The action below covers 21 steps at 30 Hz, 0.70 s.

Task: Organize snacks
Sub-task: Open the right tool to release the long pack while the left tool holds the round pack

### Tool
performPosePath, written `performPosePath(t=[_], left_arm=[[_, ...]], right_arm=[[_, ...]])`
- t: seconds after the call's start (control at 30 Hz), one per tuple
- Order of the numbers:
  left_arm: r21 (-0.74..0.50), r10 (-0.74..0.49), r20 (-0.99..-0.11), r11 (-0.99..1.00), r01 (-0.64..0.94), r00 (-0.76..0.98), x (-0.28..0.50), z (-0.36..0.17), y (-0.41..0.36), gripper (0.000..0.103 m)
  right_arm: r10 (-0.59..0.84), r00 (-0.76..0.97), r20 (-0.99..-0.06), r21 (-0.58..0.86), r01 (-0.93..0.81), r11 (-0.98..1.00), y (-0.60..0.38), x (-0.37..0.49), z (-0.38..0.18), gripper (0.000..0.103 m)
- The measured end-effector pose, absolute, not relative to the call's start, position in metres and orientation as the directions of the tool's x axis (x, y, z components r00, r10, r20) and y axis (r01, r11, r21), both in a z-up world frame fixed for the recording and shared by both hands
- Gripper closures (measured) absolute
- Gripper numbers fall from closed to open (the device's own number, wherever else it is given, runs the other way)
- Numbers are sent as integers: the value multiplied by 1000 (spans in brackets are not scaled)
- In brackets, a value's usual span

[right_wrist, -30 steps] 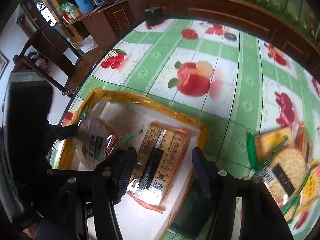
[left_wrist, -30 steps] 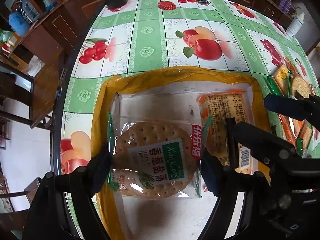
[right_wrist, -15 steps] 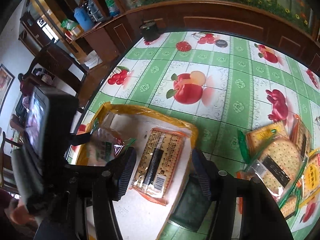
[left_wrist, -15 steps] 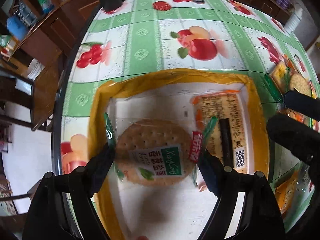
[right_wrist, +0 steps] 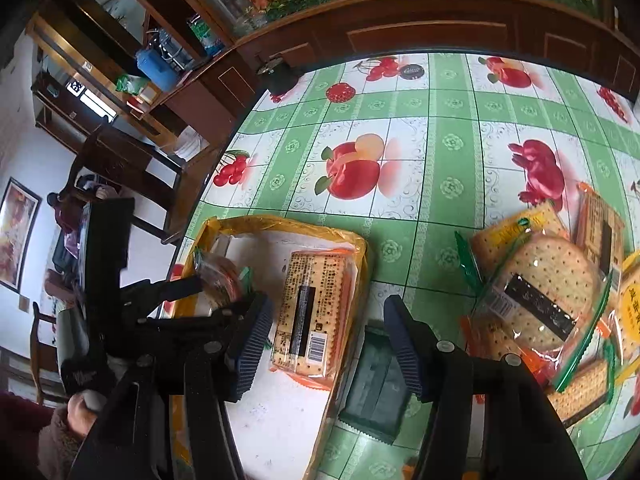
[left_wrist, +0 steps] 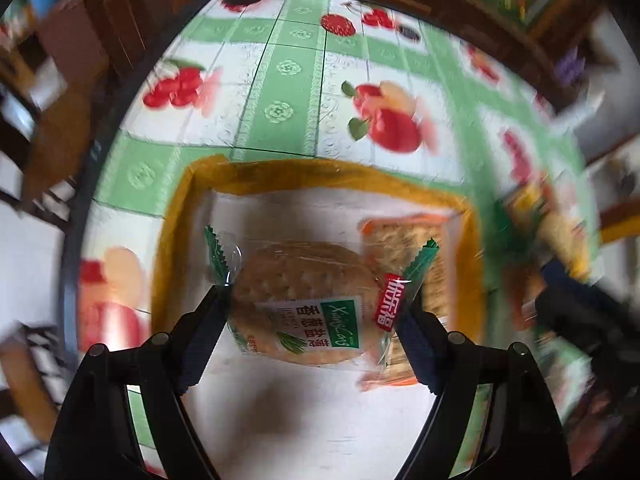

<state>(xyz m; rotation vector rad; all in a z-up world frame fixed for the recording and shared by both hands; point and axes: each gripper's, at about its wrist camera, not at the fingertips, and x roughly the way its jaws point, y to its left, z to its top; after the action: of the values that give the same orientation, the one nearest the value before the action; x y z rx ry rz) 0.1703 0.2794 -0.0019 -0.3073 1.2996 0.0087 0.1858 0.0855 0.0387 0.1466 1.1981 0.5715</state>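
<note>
While my left gripper (left_wrist: 316,308) still holds the round cracker pack (left_wrist: 308,304) between its jaws over the yellow-rimmed tray (left_wrist: 328,178), the view blurs, so I judge the placing is near. Compared with a second ago, my right gripper (right_wrist: 324,344), jaws wide and empty, has left the square cracker pack (right_wrist: 312,312) in the tray and backed toward the snack pile (right_wrist: 552,288).

We see a surface (right_wrist: 452,168) covered in a green-and-white checked cloth printed with apples and cherries. A dark wooden cabinet (right_wrist: 420,36) runs behind it, a dark wooden chair (right_wrist: 120,168) stands at its left edge, and a blue container (right_wrist: 154,66) rests on a sideboard beyond.
</note>
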Motion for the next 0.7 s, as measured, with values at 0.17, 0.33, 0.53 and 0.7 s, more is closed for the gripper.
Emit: performPosePath(t=[0.17,0.33,0.53,0.7], left_arm=[[-120,-74,-957,981,-151,281,171,5,270,22],[-216,-183,-946,972,-98,267,172,6,262,20],[-104,-88,-963,993,-48,256,174,4,249,20],[-131,-115,-965,990,-56,235,170,0,250,20]], right_arm=[[507,229,-831,424,-331,843,77,180,38,43],[519,218,-826,441,-322,838,68,176,35,43],[529,208,-823,458,-310,833,59,171,32,43],[541,211,-814,471,-304,828,51,168,34,43]])
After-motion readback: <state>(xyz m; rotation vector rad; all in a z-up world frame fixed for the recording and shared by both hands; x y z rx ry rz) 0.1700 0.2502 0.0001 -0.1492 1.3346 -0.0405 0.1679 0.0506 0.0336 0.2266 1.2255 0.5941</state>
